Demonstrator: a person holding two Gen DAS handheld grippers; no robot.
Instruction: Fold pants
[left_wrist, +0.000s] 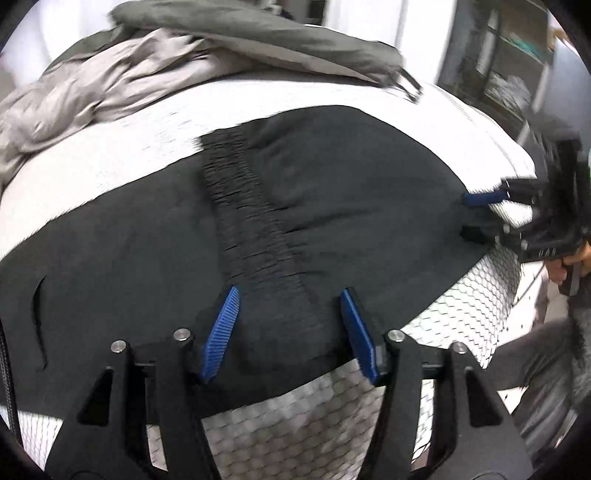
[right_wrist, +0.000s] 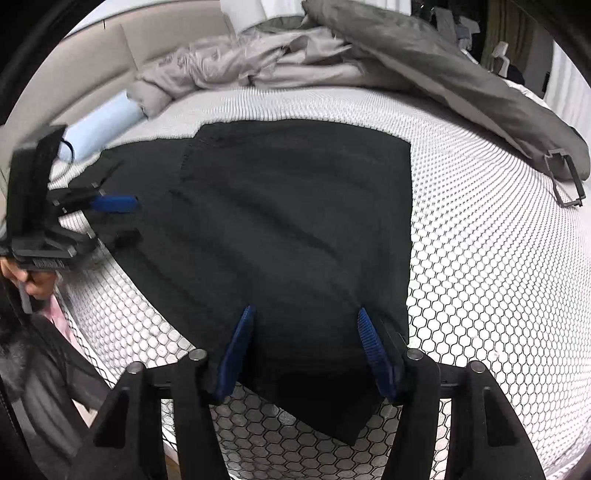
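There is one pair of black pants (right_wrist: 280, 229), spread flat on one mattress (right_wrist: 480, 258) with a white cover printed in a dark honeycomb pattern. There are two grippers, each with two blue ribbed pads, and each one is held by a person's hand. Far on the mattress lies one heap of grey bedding (right_wrist: 332, 51) (a lighter crumpled part and a darker smooth part), and at the far left there is one pale blue roll (right_wrist: 103, 129).

The left gripper (left_wrist: 290, 332) stands with its jaws well apart. The elastic waistband (left_wrist: 255, 229) of the pants runs between the two pads, but the pads do not press on it, so it holds nothing. The right gripper (right_wrist: 306, 350) also has its jaws apart, over the near edge of the pants close to their right side. The cloth lies between and under the fingers, and I see no pinch on it. In the left wrist view the right gripper shows at the right edge of the pants, its two fingers apart there too.

The pants are dark and matte, with soft wrinkles. They lie near the front edge of the mattress, in its middle part. The waistband is ribbed and gathered. In the right wrist view the right side of the cloth makes a straight clean edge, and one near corner (right_wrist: 347, 435) hangs toward the mattress border.
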